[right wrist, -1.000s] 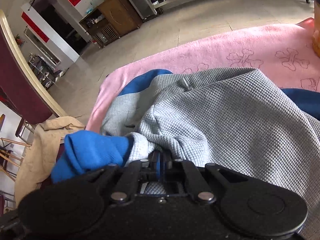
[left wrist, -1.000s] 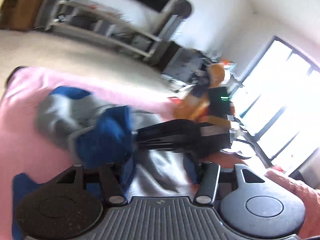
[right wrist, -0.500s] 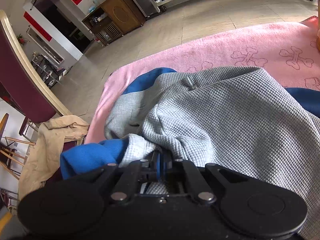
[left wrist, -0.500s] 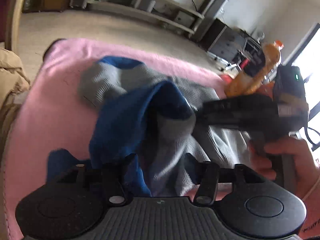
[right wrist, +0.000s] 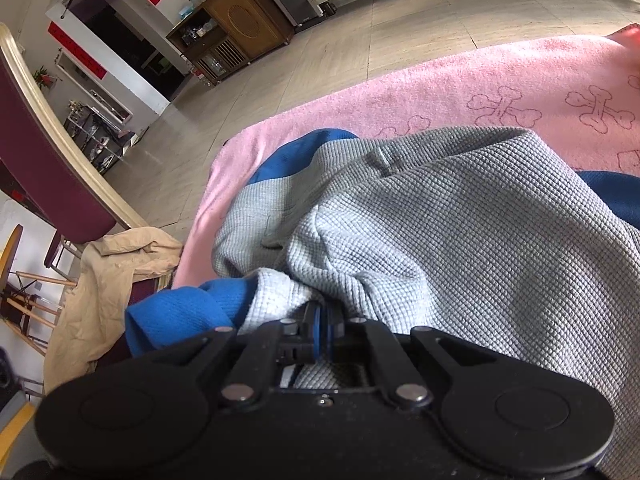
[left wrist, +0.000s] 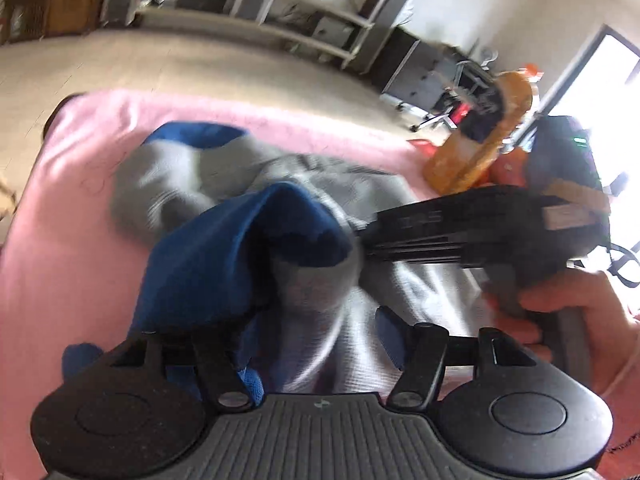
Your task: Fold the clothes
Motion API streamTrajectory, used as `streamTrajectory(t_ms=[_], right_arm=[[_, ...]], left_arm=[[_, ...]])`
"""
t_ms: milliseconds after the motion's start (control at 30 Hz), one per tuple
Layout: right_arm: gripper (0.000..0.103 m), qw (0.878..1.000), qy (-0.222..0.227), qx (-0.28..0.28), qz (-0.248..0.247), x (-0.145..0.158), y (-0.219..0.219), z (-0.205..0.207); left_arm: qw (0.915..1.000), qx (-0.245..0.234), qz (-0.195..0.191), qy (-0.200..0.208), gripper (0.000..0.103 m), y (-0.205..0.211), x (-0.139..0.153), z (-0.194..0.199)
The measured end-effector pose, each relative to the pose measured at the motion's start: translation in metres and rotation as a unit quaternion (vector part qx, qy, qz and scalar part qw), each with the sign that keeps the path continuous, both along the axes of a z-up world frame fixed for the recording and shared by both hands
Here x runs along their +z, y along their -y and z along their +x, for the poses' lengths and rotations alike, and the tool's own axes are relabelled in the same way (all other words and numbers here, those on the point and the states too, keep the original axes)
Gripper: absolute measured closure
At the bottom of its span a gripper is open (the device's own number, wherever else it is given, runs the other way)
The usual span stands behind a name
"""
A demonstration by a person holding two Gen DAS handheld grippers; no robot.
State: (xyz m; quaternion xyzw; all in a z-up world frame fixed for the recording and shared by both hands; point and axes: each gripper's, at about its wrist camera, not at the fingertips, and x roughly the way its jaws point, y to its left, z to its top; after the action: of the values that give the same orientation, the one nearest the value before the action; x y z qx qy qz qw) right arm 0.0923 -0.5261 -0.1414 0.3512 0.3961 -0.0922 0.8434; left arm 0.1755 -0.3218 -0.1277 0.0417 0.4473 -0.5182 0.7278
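Two grippers work our sweater [right wrist: 460, 216]: the right gripper [right wrist: 322, 322] pinches grey fabric, the left gripper [left wrist: 316, 344] has just been widening, cloth between its jaws.

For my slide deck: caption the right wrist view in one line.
Right gripper pinches the grey-and-blue sweater on a pink blanket.

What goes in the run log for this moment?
left gripper: just opening, sweatshirt between jaws | right gripper: shut on sweatshirt | pink blanket: underneath
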Motion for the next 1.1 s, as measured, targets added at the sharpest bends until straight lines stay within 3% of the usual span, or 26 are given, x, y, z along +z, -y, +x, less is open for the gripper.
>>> streamTrajectory(t_ms=[200,333,500,633,700,867,967,1100], right_arm=[[0.100,1.000,0.000,0.014,-0.002,-0.001,-0.002,0.002],[0.098,1.000,-0.002,0.014,0.002,0.000,0.000,0.000],[0.082,0.999,-0.007,-0.012,0.040,0.009,0.005,-0.018],[0.061,0.997,0.006,-0.039,0.061,0.043,0.003,-0.070],[0.057,0.997,0.026,-0.044,0.061,0.066,0.001,-0.109],[0.042,0.985,0.117,-0.117,0.041,0.113,0.010,-0.228],[0.037,0.967,0.148,-0.205,0.026,0.110,0.026,-0.293],[0.039,0.942,0.132,-0.307,0.038,0.070,0.050,-0.344]], left_arm=[[0.9995,-0.005,-0.012,-0.028,0.051,0.005,-0.013,0.016],[0.9951,0.017,-0.046,-0.086,0.091,-0.001,-0.018,0.029],[0.9913,0.074,-0.060,-0.091,0.094,-0.014,-0.002,0.022],[0.9867,0.136,-0.069,-0.057,0.095,-0.049,0.036,0.000],[0.9838,0.155,-0.082,-0.039,0.095,-0.072,0.056,-0.014],[0.9688,0.215,-0.112,-0.053,0.095,-0.132,0.067,-0.043],[0.9521,0.269,-0.119,-0.081,0.095,-0.156,0.045,-0.049],[0.9467,0.294,-0.076,-0.109,0.095,-0.154,0.016,-0.046]])
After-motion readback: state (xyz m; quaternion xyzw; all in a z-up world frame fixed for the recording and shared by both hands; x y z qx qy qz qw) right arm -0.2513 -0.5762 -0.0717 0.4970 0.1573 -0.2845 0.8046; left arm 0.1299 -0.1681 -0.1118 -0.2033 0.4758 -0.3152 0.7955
